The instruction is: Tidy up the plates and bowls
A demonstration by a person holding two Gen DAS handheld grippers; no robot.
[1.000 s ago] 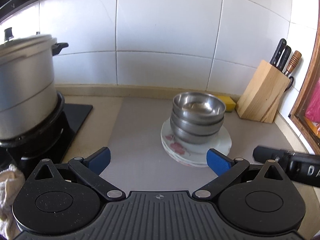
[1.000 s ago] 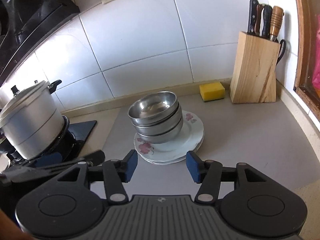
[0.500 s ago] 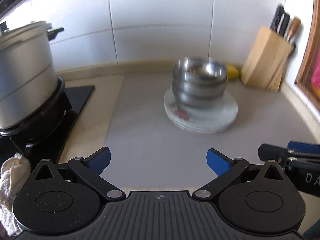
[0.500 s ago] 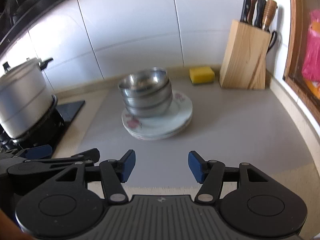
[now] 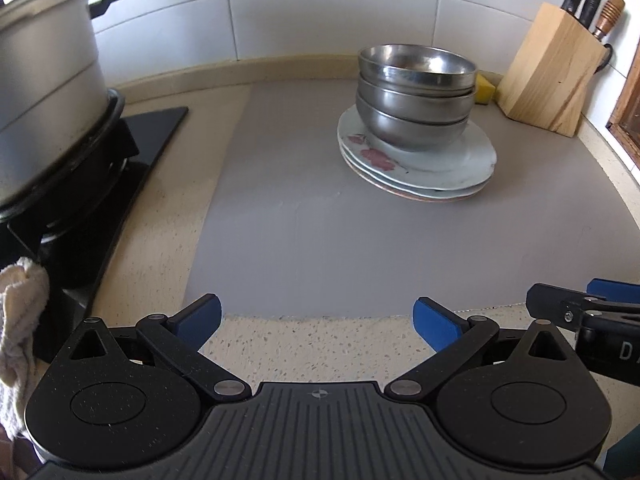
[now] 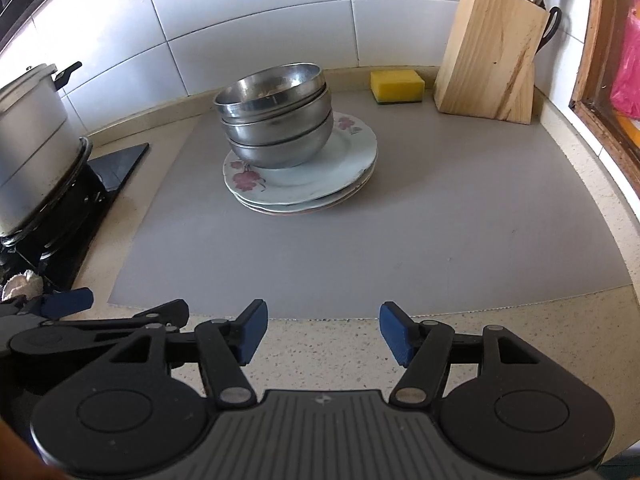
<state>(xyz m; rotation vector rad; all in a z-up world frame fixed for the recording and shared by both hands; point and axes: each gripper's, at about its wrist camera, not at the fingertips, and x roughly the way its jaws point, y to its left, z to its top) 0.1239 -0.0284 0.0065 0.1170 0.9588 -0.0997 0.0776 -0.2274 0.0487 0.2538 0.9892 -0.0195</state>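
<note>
– Centre of the thin grey counter mat [image 6: 360,248]?
– Nested round steel bowls [image 6: 276,120] atop stacked flowered white plates [image 6: 304,184].
– Behind, rightward?
– Yellow rectangular sponge [image 6: 397,86], beside wooden knife block [image 6: 490,56].
– Far left?
– Lidded metal stockpot [image 5: 44,92] on black stove [image 5: 92,184].

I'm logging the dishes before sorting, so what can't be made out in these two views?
- Number of white floral plates: both views; the rims overlap and the stacked steel bowls cover the middle.
- Insides of the lower bowls: the top bowl nests in them.
- Yellow sponge: left wrist view, mostly behind the bowls.
- Knife handles in the wooden block: right wrist view, cut by the top edge.
</note>
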